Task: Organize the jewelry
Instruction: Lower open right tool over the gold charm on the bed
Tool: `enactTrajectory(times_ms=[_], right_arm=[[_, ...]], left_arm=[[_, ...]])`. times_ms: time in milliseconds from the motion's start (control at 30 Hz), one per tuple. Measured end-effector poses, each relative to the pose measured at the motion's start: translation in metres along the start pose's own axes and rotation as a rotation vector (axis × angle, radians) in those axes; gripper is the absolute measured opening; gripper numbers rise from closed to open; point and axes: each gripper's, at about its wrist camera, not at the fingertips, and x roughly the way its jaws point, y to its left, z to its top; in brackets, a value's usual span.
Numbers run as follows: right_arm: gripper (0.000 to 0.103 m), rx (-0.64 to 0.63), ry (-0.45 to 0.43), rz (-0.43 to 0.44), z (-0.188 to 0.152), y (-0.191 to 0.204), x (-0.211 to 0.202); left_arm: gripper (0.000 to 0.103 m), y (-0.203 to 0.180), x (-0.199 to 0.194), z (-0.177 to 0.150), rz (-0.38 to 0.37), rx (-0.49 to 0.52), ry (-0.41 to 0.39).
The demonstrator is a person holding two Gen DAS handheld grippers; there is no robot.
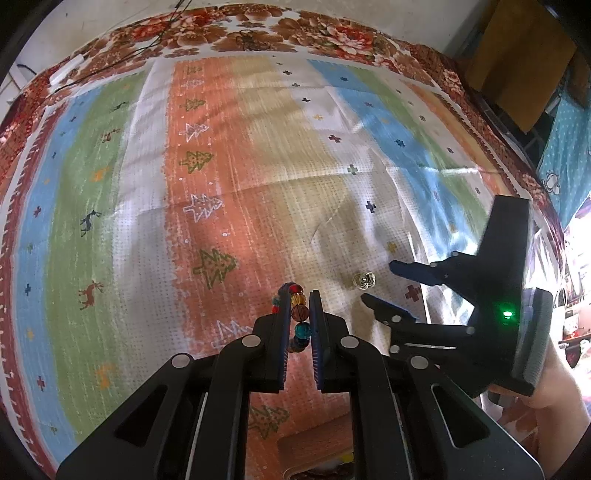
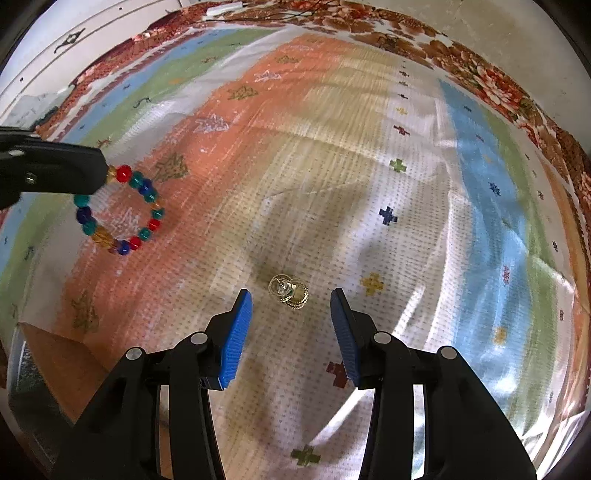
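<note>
My left gripper (image 1: 300, 293) is shut on a bracelet of red, teal, blue and amber beads (image 1: 300, 318). In the right wrist view the bracelet (image 2: 122, 210) hangs as a ring from the left gripper (image 2: 105, 173), above the striped cloth. A small pair of gold earrings (image 2: 288, 291) lies on the cloth between the fingertips of my open right gripper (image 2: 291, 295). In the left wrist view the earrings (image 1: 364, 280) lie just left of the right gripper (image 1: 376, 282), whose jaws stand apart.
A striped cloth with tree and cross prints (image 1: 258, 166) covers a table with a floral cover (image 1: 258, 33). A wooden box edge (image 1: 314, 450) sits under the left gripper and shows at lower left in the right wrist view (image 2: 48, 354). Brown cardboard (image 1: 517, 62) stands at the far right.
</note>
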Motion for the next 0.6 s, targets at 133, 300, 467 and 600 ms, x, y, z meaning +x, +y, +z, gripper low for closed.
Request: enactTrajectory(times_ms=[133,300,467,600], right_arm=[[0.044,-0.007,0.015,-0.002,0.000,0.001,0.007],[0.044,-0.014,0.021,-0.006,0.001,0.000,0.013],[0.044,-0.013,0.017,-0.006,0.003,0.001,0.017],[0.044,-0.008,0.019,-0.003,0.002,0.002,0.017]], left_arm=[[0.010,-0.001,0.001,0.001,-0.002,0.012,0.001],[0.010,0.000,0.001,0.002,-0.001,0.015,0.001],[0.010,0.001,0.002,0.001,0.001,0.016,0.005],[0.010,0.002,0.003,0.002,0.002,0.018,0.007]])
